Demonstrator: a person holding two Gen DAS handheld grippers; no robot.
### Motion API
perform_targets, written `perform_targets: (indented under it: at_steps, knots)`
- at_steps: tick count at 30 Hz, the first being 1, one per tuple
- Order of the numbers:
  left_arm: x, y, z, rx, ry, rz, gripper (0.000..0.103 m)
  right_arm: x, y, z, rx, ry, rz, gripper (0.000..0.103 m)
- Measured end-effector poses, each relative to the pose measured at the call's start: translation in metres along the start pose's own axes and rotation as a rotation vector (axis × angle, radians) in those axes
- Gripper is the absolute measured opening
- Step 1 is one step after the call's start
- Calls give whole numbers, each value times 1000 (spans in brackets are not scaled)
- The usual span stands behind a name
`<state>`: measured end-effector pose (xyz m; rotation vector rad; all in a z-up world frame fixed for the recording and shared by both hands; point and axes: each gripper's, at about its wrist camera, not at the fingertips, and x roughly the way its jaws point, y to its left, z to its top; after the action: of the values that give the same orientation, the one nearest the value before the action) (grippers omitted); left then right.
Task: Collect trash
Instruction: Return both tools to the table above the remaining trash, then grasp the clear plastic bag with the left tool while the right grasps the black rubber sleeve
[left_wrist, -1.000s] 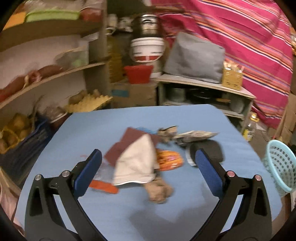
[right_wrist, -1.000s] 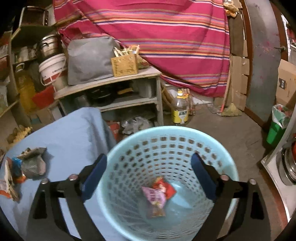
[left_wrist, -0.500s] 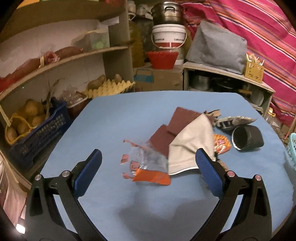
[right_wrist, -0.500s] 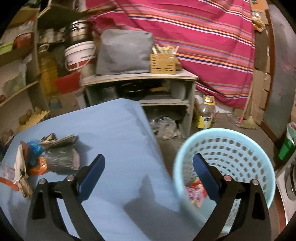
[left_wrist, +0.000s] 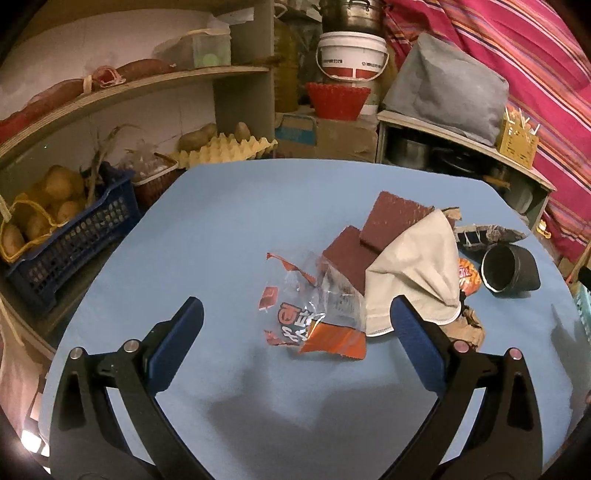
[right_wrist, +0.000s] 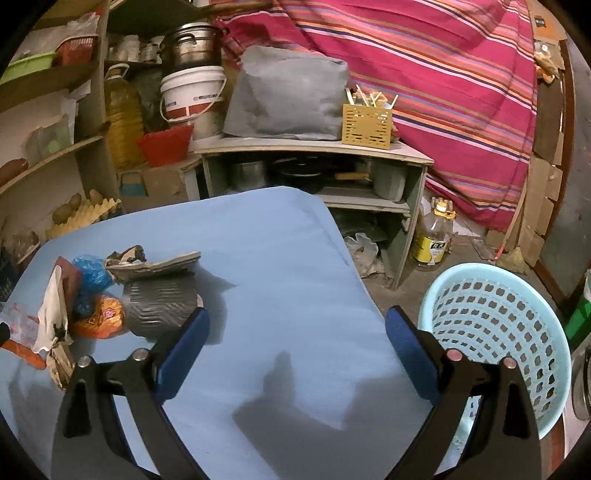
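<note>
A heap of trash lies on the blue table (left_wrist: 229, 236): a clear plastic wrapper with orange print (left_wrist: 312, 317), brown cardboard pieces (left_wrist: 373, 236), a pale cloth (left_wrist: 421, 273), an orange snack bag (right_wrist: 99, 317) and a black ribbed cup (left_wrist: 509, 269) on its side. My left gripper (left_wrist: 295, 321) is open, its tips either side of the wrapper and just short of it. My right gripper (right_wrist: 297, 328) is open over bare table, with the black ribbed cup (right_wrist: 160, 306) by its left finger. The light blue basket (right_wrist: 495, 332) stands on the floor at the right.
Shelves with potatoes in a blue crate (left_wrist: 70, 229), an egg tray (left_wrist: 221, 147) and a white bucket (left_wrist: 351, 55) stand behind the table. A low shelf unit (right_wrist: 314, 166), an oil bottle (right_wrist: 434, 236) and a striped pink cloth (right_wrist: 443, 74) lie beyond the table's right edge.
My right gripper has swung left from above the basket to over the table. The left gripper has shifted left and drawn in on the clear wrapper.
</note>
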<state>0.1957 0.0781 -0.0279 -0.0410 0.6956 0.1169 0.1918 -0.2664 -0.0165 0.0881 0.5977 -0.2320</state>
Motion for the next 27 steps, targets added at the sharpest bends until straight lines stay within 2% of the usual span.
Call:
perform_targets:
  at_steps: [9,11,15,16,17,20,23,24,27]
  knots:
    - [25,-3,-1,-6,52,-23,95,6,17,-1,-27,12,19,94]
    - [30,-1,-1,-4,70,-26,81,8,22,-1,-33,19,27,94]
    - [34,2,0,-6,76,-51,67,13,33,-3,-52,31,42,94]
    - [33,1,0,6,67,-49,60,14,36,-3,-57,33,46,94]
    - [33,0,1,18,63,-52,48,15,41,-4,-63,36,55,94]
    - [35,-2,2,37,65,-75,26,20,53,-6,-77,58,88,94]
    - [36,-3,5,54,61,-62,15,25,67,-7,-84,78,133,94]
    - [36,-1,6,55,57,-60,13,27,73,-7,-87,85,149,97]
    - [35,6,13,42,45,-48,5,35,85,-6,-102,97,159,98]
